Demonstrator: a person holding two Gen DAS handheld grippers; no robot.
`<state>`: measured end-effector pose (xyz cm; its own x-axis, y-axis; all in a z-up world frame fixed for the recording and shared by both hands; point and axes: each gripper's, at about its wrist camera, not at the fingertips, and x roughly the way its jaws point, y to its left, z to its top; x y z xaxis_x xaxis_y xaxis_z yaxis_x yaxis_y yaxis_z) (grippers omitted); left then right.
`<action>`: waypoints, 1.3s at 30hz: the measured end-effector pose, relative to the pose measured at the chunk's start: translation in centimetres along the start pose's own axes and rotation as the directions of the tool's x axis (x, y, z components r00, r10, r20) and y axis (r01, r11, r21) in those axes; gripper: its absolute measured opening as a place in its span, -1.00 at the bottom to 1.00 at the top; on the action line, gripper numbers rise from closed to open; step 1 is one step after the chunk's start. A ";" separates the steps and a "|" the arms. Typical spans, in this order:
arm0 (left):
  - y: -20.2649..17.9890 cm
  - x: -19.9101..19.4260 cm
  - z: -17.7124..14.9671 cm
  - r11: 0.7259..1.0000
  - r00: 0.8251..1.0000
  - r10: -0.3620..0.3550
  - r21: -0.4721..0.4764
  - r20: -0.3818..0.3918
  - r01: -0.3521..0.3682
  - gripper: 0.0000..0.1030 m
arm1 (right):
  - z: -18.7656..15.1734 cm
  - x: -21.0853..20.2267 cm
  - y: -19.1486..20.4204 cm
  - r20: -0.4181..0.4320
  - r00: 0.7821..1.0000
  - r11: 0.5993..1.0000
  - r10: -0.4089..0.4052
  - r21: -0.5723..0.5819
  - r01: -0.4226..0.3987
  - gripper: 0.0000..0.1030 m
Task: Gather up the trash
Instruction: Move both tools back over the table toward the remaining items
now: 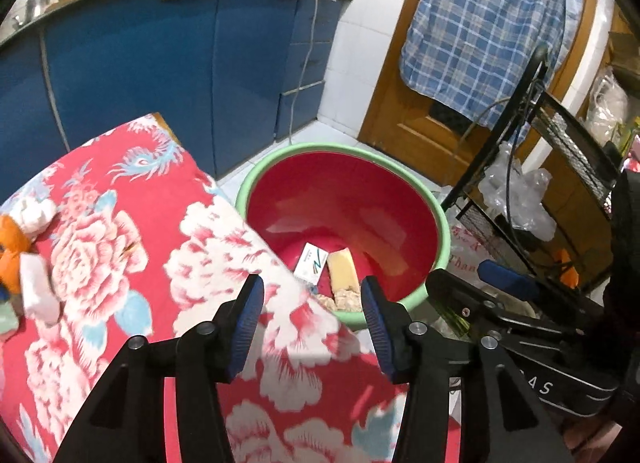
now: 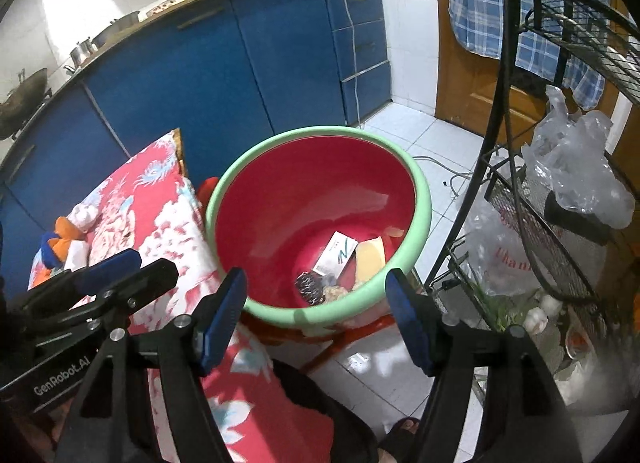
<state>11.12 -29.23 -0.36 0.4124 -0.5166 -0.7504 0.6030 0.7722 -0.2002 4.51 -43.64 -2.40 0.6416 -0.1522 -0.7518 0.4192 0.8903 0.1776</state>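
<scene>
A red bucket with a green rim stands beside a table under a red floral cloth. Inside lie a white box, a yellow packet and a dark wrapper. Orange and white scraps lie on the cloth at far left. My left gripper is open and empty over the table edge, near the bucket. My right gripper is open and empty above the bucket's near rim.
Blue kitchen cabinets run behind the table. A black wire rack with plastic bags stands at the right. A wooden door with a blue plaid cloth hanging on it is behind. The floor is white tile.
</scene>
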 end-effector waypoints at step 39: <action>7.6 -13.1 -7.8 0.977 0.978 0.144 -0.180 0.148 -0.117 0.01 | -4.7 -7.5 8.2 0.069 0.993 0.983 0.098 -0.164 -0.086 0.45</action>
<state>4.96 -13.67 3.00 0.5916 -0.4487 -0.6698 0.4178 0.8812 -0.2213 0.08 -33.12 1.72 0.7228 -0.0932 -0.6847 0.2514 0.9584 0.1349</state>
